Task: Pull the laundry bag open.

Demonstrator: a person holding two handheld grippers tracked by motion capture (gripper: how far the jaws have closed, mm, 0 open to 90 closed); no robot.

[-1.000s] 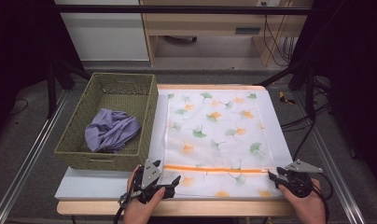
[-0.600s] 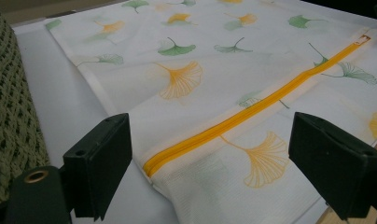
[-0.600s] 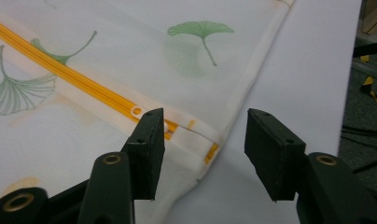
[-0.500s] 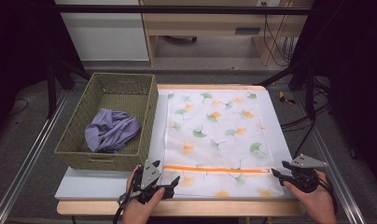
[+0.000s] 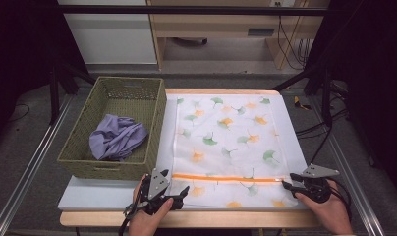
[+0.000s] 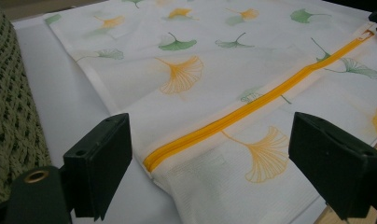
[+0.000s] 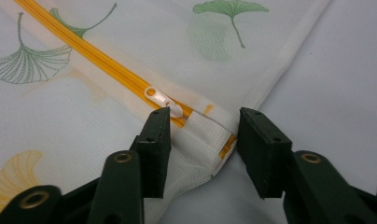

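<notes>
Basket [image 5: 113, 132]: woven green, at the left of the tabletop [image 5: 88, 194], just beside the bag; a crumpled lilac cloth [image 5: 117, 137] lies inside.
Left tool [image 5: 183, 191]: at the bag's near left corner, jaws released and spread wide; the left end of the zip lies between them, with no pad pressing on it.
Mesh bag [image 5: 231, 142]: white with ginkgo-leaf print, flat on the tabletop, right of the basket.
Zip [image 5: 226, 178]: orange, running left to right across the bag near its front edge.
Zip pull [image 7: 164, 101]: white, at the zip's right end, touching the right tool's left jaw tip.
Right tool [image 5: 288, 181]: at the bag's near right corner; jaws have just been closing yet remain parted, the corner fabric between them, not visibly pinched.
</notes>
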